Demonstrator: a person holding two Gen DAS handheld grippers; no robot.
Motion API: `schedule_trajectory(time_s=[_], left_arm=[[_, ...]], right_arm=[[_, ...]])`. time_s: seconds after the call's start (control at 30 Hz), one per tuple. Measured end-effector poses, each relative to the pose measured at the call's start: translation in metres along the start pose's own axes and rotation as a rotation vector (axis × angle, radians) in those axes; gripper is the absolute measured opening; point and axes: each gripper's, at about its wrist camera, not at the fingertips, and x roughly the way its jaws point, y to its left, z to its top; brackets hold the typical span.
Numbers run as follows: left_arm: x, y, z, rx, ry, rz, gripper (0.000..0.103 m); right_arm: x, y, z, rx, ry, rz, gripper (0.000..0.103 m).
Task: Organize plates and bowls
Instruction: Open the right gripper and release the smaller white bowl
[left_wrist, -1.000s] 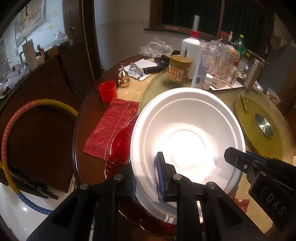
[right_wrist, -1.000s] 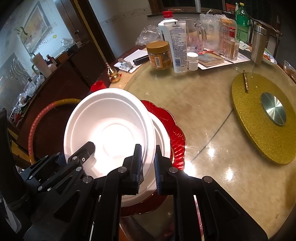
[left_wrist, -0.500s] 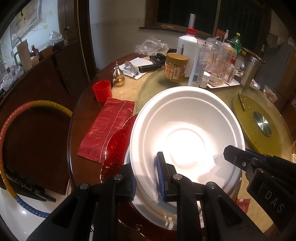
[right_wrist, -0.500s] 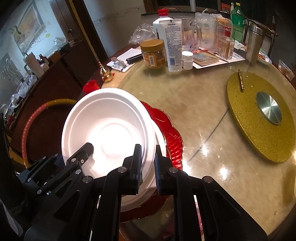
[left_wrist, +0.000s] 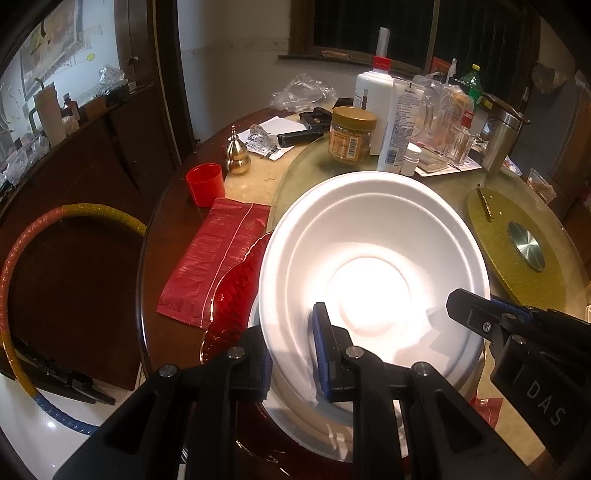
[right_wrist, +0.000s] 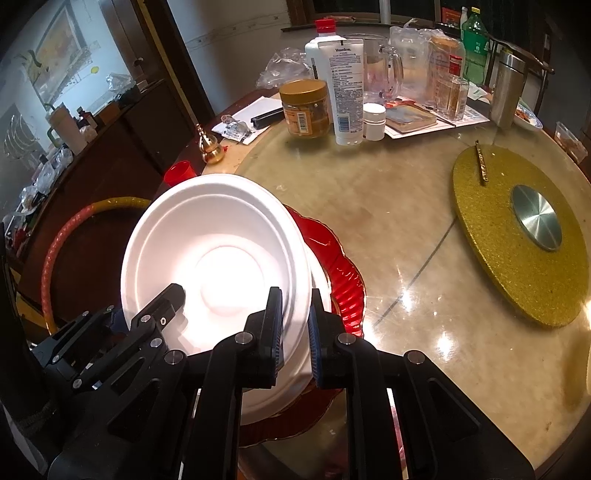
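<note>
Since the earlier frames the white bowl (left_wrist: 373, 258) is seen slightly higher above the table (right_wrist: 406, 221), and the cluttered far side has slid farther away in both views. The bowl is gripped on two sides: the left tongs (left_wrist: 291, 354) are clenched on its near rim, one finger inside and one outside, while the right tongs (right_wrist: 295, 328) are clenched on the rim at the opposite side. Directly beneath the bowl, a second white bowl (right_wrist: 317, 273) is seen, its edge showing beside the right tongs, and under that a red plate (right_wrist: 343, 273) rests on the table. Ahead and left of the left tongs a red packet (left_wrist: 214, 258) is laid flat, with a red cup (left_wrist: 205, 183) just beyond it. To the right of the right tongs a gold disc (right_wrist: 517, 236) is seen, well apart from the bowls.
</note>
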Motion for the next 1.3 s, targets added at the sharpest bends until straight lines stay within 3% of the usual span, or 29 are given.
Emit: schedule_trajectory(time_s=[0.33,0.37,0.4,0.47,0.73,0.83,0.93,1.07,1.27,1.3], left_arm=[[-0.006,-0.003,0.0,-0.006,0.011,0.036,0.024],[-0.009,-0.002,0.001,-0.011,0.006,0.042,0.033],[-0.012,-0.002,0.001,-0.017,-0.004,0.056,0.05],[-0.018,0.0,0.001,-0.027,-0.035,0.069,0.069],[-0.042,0.006,0.003,-0.079,-0.129,0.094,0.07],[-0.055,0.0,-0.001,-0.086,-0.183,0.065,0.07],[-0.069,-0.01,-0.009,-0.093,-0.237,0.005,0.077],[-0.08,-0.033,-0.024,-0.057,-0.294,-0.06,0.082],[-0.06,-0.095,-0.042,0.094,-0.165,-0.207,0.082],[-0.054,-0.105,-0.045,0.114,-0.132,-0.238,0.082]], right_arm=[[-0.002,0.0,-0.001,-0.024,0.001,0.029,0.014],[-0.002,0.0,-0.001,-0.027,0.001,0.027,0.014],[-0.003,0.0,-0.001,-0.03,-0.002,0.025,0.014],[-0.006,-0.002,0.0,-0.03,-0.013,0.026,0.014],[-0.03,-0.024,-0.003,0.031,-0.089,0.054,0.014],[-0.04,-0.036,-0.009,0.06,-0.116,0.072,0.014],[-0.051,-0.05,-0.023,0.1,-0.148,0.117,0.016],[-0.065,-0.078,-0.059,0.156,-0.194,0.103,0.044],[-0.077,-0.132,-0.115,0.274,-0.174,0.033,0.047],[-0.08,-0.141,-0.124,0.297,-0.173,0.023,0.051]])
